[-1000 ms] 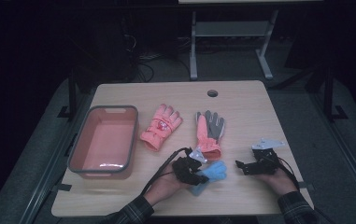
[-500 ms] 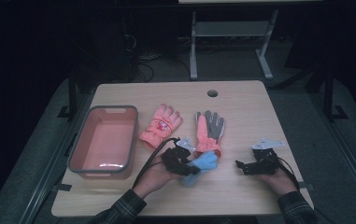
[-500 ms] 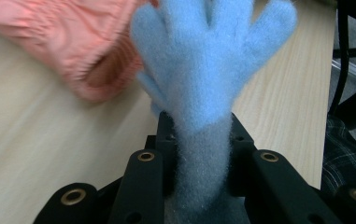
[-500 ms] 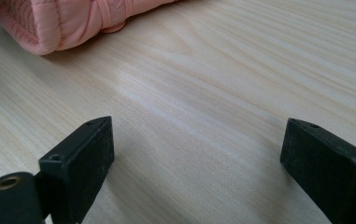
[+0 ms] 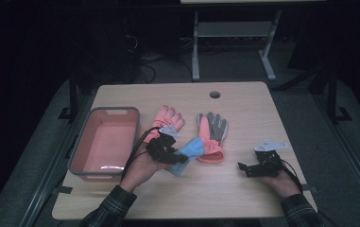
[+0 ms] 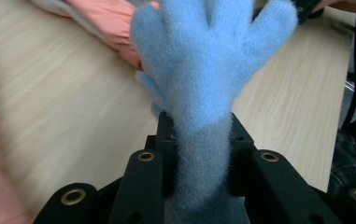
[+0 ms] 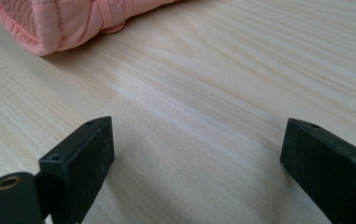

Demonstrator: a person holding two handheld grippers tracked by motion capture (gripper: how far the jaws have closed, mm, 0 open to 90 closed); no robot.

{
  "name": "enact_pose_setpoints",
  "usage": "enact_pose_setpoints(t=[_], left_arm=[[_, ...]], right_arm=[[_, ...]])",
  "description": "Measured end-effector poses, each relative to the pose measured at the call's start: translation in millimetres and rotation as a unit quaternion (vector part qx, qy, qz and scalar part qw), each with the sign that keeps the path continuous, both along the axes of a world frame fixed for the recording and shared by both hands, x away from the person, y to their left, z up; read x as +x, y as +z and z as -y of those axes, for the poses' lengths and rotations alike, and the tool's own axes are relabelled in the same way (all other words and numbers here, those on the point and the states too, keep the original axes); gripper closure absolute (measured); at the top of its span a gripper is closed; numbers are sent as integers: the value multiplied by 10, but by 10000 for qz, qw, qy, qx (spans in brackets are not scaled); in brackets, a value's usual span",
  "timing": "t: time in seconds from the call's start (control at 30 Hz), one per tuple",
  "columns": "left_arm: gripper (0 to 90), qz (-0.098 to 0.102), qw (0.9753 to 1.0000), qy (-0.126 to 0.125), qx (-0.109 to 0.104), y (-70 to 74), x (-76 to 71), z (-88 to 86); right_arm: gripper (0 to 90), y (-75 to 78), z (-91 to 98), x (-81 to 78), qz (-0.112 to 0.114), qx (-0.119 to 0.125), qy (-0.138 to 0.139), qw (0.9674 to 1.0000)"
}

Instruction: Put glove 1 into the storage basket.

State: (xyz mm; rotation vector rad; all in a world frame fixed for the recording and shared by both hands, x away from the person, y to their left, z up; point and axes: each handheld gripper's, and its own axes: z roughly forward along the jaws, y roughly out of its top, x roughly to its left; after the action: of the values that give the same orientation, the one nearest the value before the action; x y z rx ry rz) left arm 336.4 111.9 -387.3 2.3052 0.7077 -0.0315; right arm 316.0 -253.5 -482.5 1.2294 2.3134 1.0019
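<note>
A fluffy light-blue glove (image 6: pixel 203 70) hangs above the table, and my left gripper (image 6: pixel 199 154) is shut on its cuff. From above, that left gripper (image 5: pixel 174 155) holds the blue glove (image 5: pixel 191 150) between two pink gloves. One pink glove (image 5: pixel 169 119) lies back up. The other pink glove (image 5: pixel 212 135) shows a grey palm. My right gripper (image 5: pixel 243 168) rests low at the table's right front. In the right gripper view its jaws stand wide apart over bare wood, so the right gripper (image 7: pixel 199 154) is open, with a pink cuff (image 7: pixel 73 23) ahead of it.
A pink bin with a grey rim (image 5: pixel 81 156) stands at the left of the wooden table (image 5: pixel 244 104). A round cable hole (image 5: pixel 215 94) sits near the far edge. Beyond the table are a dark floor and a metal frame (image 5: pixel 196 42).
My left gripper has lifted and carried the blue glove away from the front edge, toward the left and the pink gloves. The right gripper has stayed put.
</note>
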Motion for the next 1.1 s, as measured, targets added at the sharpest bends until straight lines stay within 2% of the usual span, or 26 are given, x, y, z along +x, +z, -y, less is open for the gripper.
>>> enact_pose_setpoints(t=[0.17,0.27,0.6,0.83,1.1], left_arm=[[730,61,9997,241,-72,102,50,-170],[731,127,9994,328,-30,146,78,-259],[731,329,9962,802,14,355,155,-652],[730,491,9910,1245,-9,461,192,-981],[730,597,9847,1635,35,529,206,-1307]], right_arm=[[92,0,0,0,1,-2,-2,10000],[92,0,0,0,-2,-1,-1,10000],[92,0,-1,0,-3,0,-6,10000],[92,0,0,0,0,1,-2,10000],[92,0,-1,0,-1,3,-6,10000]])
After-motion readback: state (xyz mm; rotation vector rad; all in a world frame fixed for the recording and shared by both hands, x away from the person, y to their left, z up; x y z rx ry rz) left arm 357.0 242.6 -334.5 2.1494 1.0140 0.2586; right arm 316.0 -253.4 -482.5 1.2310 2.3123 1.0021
